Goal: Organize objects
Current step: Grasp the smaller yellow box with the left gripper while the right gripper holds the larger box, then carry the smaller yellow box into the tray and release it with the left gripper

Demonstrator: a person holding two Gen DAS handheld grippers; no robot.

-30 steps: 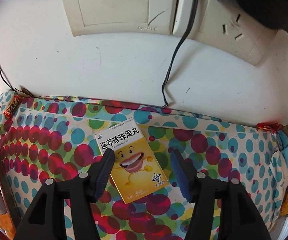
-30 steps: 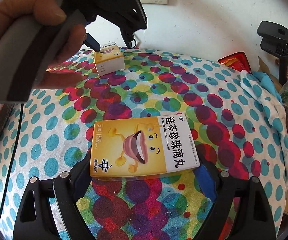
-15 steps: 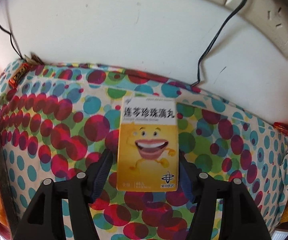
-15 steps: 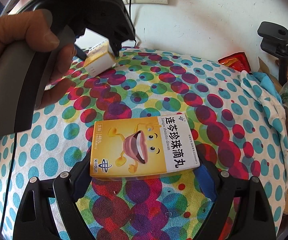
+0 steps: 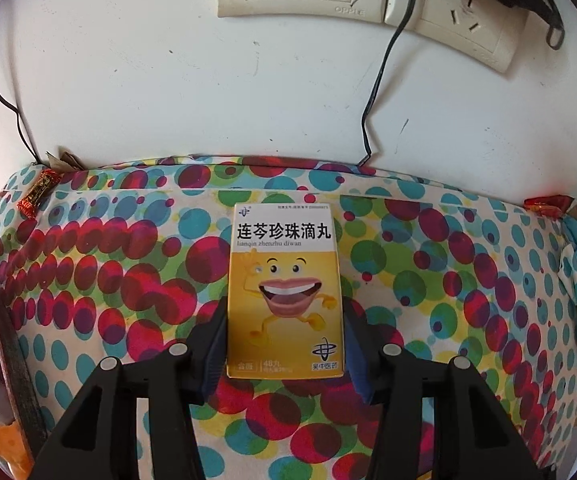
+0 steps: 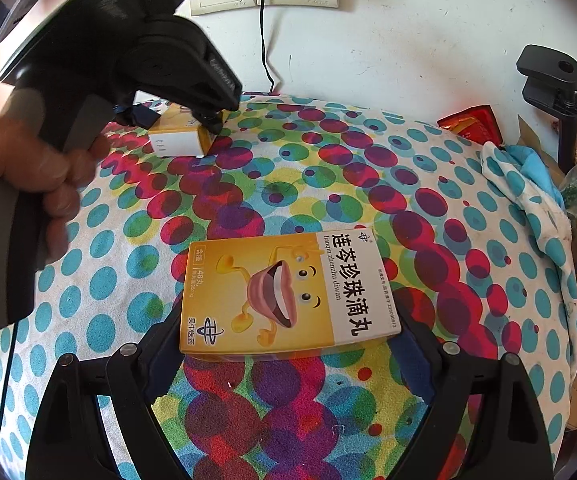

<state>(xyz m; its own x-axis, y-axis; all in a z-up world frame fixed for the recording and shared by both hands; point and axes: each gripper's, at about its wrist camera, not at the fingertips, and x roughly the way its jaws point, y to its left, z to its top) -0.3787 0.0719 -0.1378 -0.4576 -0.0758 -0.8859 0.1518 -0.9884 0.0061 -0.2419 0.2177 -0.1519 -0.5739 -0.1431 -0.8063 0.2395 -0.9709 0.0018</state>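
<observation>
Medicine boxes, two, on dotted bench cloth: left box lengthwise, left hand-held gripper closing on it; right box crosswise, clasped by right hand-held gripper.

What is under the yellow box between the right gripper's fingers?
Under the yellow box lies the dotted cloth, visible all around it. The patch directly beneath is covered. The right gripper straddles its short ends; contact is unclear.

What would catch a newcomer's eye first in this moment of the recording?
Two matching yellow medicine boxes with a laughing-mouth cartoon, one between each gripper's fingers: the left box in the left gripper, whose jaws are closing, and the right box in the right gripper. Both sit over the bright polka-dot cloth by a white wall.
</observation>
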